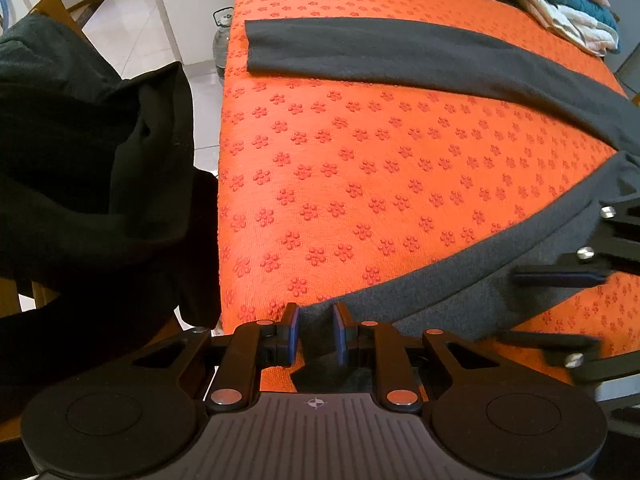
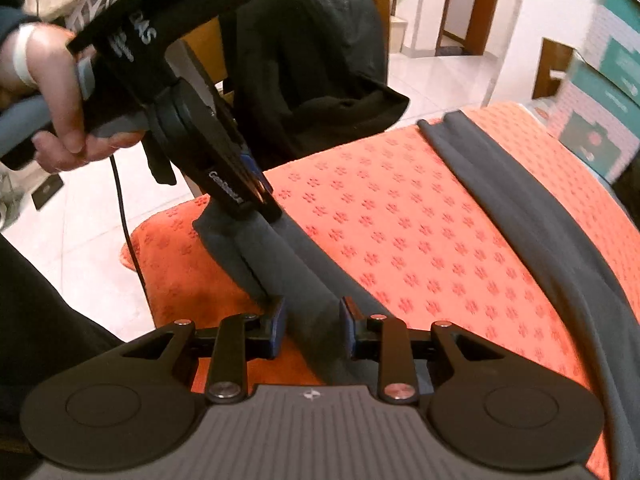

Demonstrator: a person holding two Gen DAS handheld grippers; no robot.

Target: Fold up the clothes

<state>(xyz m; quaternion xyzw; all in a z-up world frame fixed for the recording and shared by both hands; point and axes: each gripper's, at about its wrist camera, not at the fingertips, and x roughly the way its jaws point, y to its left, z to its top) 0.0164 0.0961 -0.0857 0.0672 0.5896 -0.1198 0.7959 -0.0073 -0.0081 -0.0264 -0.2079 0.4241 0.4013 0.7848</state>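
Left wrist view: left hand-held gripper (image 1: 316, 330) slightly spread around the hem of the dark grey knit garment (image 1: 400, 56) on the orange flower-patterned surface (image 1: 360, 168); garment cut off right. Right wrist view: right hand-held gripper (image 2: 313, 330) spread, straddling the rolled hem; lettering on the left tool blurred.

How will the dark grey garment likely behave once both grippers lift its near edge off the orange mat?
The dark grey garment is probably floppy: its near edge already buckles into soft folds between the left gripper and the right gripper. It will likely sag between the two holds. The orange mat looks nubby, so dragging may meet friction rather than sliding freely.
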